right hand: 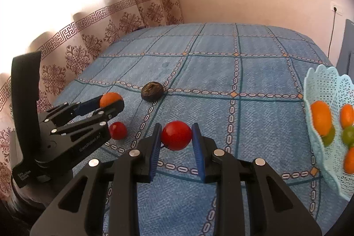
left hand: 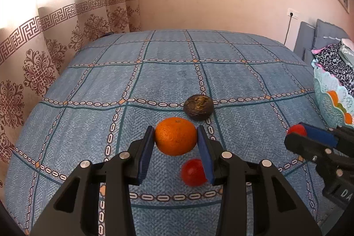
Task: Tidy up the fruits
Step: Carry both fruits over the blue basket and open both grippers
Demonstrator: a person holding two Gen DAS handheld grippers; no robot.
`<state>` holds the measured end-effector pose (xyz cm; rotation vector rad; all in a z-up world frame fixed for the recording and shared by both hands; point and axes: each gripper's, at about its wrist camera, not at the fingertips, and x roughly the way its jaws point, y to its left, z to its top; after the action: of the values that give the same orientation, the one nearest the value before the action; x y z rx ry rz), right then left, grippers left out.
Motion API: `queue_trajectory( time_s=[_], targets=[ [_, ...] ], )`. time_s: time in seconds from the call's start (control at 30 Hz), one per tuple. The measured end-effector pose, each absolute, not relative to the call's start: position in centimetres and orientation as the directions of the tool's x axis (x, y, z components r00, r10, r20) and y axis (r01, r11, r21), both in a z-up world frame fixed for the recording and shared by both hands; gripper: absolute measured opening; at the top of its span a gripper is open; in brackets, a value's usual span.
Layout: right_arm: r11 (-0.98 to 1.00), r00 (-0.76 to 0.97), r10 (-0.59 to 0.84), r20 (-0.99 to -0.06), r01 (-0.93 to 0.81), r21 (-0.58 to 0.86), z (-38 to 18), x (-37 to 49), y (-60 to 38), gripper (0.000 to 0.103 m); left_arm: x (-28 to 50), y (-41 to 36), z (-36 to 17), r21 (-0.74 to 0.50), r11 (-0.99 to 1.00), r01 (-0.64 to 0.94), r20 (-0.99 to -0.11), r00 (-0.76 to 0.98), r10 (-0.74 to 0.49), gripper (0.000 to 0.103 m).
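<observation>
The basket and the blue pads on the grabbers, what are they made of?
The basket looks like thin moulded plastic, pale turquoise and matte: its wall is a fine lace of holes with a scalloped rim. The pads look like ribbed rubber or foam, dull blue, with fine ridges along their edges; which one is hard to tell.

Home bedroom: bed with blue checked bedspread [left hand: 154,72], patterned curtains [left hand: 44,54], padded headboard [left hand: 309,41].

The basket [left hand: 325,90] is cut off by the frame edge in both views; the lower tomato [left hand: 193,171] is partly hidden behind a blue pad.
</observation>
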<state>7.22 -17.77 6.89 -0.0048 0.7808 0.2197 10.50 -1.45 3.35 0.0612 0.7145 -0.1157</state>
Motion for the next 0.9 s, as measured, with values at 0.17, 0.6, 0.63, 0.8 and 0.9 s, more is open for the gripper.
queue_trajectory(
  time_s=[0.17, 0.6, 0.63, 0.8, 0.9],
  targets=[
    [0.980, 0.702, 0.189, -0.686, -0.180, 0.086, 7.5, 6.6, -18.7, 0.028, 9.9, -2.2, 3.5, 0.022, 0.990, 0.141, -0.656, 0.749, -0.092, 0.040],
    [0.987, 0.743, 0.163, -0.649, -0.124, 0.106, 9.3, 5.0, -22.0, 0.028, 8.6, -4.6, 4.2, 0.054, 0.982, 0.181, -0.651, 0.752, -0.103, 0.040],
    [0.987, 0.747, 0.160, -0.646, -0.118, 0.108, 9.5, 4.8, -22.3, 0.028, 8.5, -4.9, 4.4, 0.058, 0.980, 0.188, -0.648, 0.754, -0.106, 0.040],
    [0.989, 0.767, 0.142, -0.626, -0.086, 0.118, 10.4, 4.0, -24.1, 0.028, 8.2, -6.0, 5.3, 0.071, 0.974, 0.214, -0.634, 0.764, -0.122, 0.040],
    [0.991, 0.780, 0.127, -0.613, -0.067, 0.120, 10.9, 3.5, -25.2, 0.028, 8.0, -6.7, 5.8, 0.081, 0.970, 0.227, -0.626, 0.769, -0.128, 0.040]
  ],
)
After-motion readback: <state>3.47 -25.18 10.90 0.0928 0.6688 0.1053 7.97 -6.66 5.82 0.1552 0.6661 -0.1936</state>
